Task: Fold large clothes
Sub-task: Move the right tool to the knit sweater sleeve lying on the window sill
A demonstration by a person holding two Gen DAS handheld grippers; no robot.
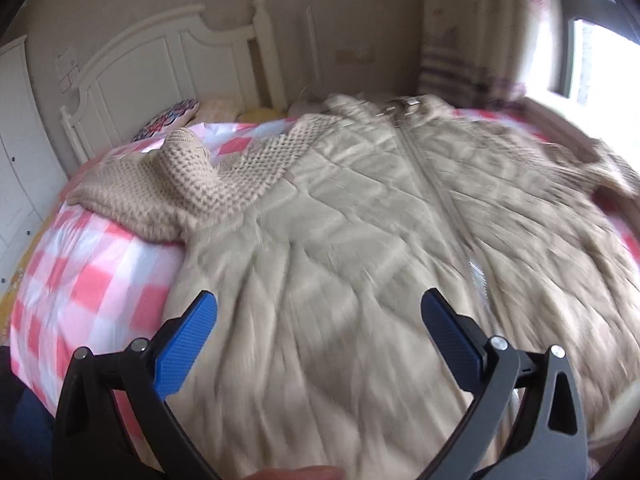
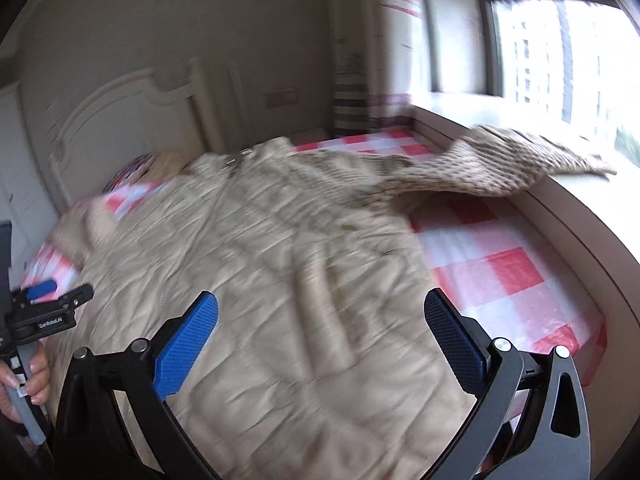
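Nearest the lens, left hand-held gripper [image 1: 318, 320]: blue pads spread wide, released, nothing between them, hovering over the coat's lower half. Right hand-held gripper [image 2: 320, 322] likewise released and empty, over the hem at about 6 o'clock.

Largest to smallest:
- Bed [image 2: 516, 272], one, pink-and-white check sheet, white headboard [image 1: 160, 52] at 11 o'clock.
- Coat [image 1: 360, 240], one, beige quilted, lying flat and unfolded across the bed, zipper running down the front. Knit sleeves, two: left sleeve [image 1: 168, 184] at 10 o'clock, bunched; right sleeve [image 2: 500, 164] at 2 o'clock, draped onto the window ledge.
- Pillows near the headboard, blurred, count unclear.

Step, judged: start of folding, nothing grasped yet. Next move likely calls for pinching a sleeve or side edge and bringing it over the body toward the zipper line.
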